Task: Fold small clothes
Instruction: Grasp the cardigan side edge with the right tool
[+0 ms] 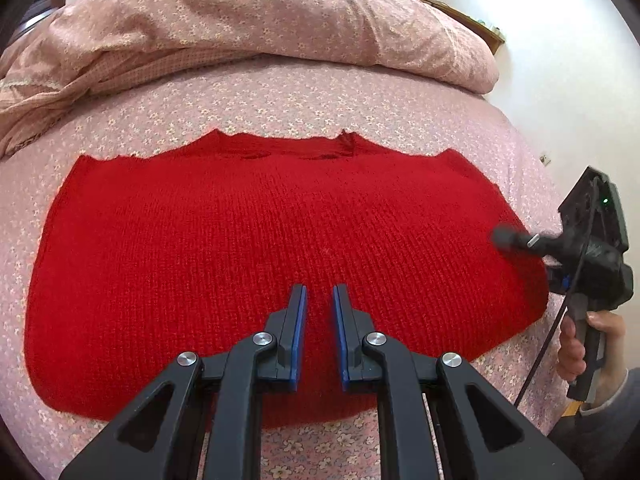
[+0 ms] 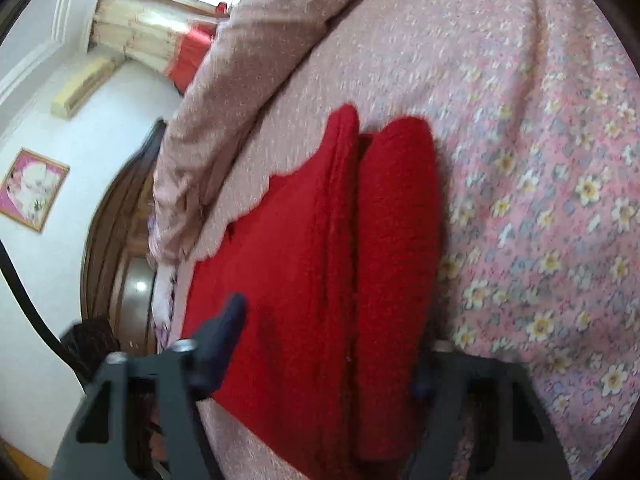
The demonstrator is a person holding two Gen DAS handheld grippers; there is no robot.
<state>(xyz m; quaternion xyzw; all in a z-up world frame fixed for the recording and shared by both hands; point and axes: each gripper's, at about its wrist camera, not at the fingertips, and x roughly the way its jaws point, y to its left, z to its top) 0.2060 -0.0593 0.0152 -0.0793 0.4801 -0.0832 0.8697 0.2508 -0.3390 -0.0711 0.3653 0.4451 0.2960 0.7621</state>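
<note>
A red knitted sweater [image 1: 256,248] lies flat on the floral pink bedsheet [image 1: 280,100], its sleeves folded in. My left gripper [image 1: 320,296] hovers over its near middle, jaws a little apart and empty. My right gripper [image 1: 508,238] shows at the sweater's right edge, held by a hand; one black finger [image 1: 516,240] reaches over the knit. In the right wrist view the sweater's folded edge [image 2: 360,260] lies between the wide-open jaws; the left finger [image 2: 224,332] is above the knit, the right one is hidden under the fold.
A rumpled pink quilt [image 1: 260,24] lies along the far side of the bed. A white wall [image 1: 560,60] is to the right. A wooden headboard and a framed picture [image 2: 32,190] show in the right wrist view.
</note>
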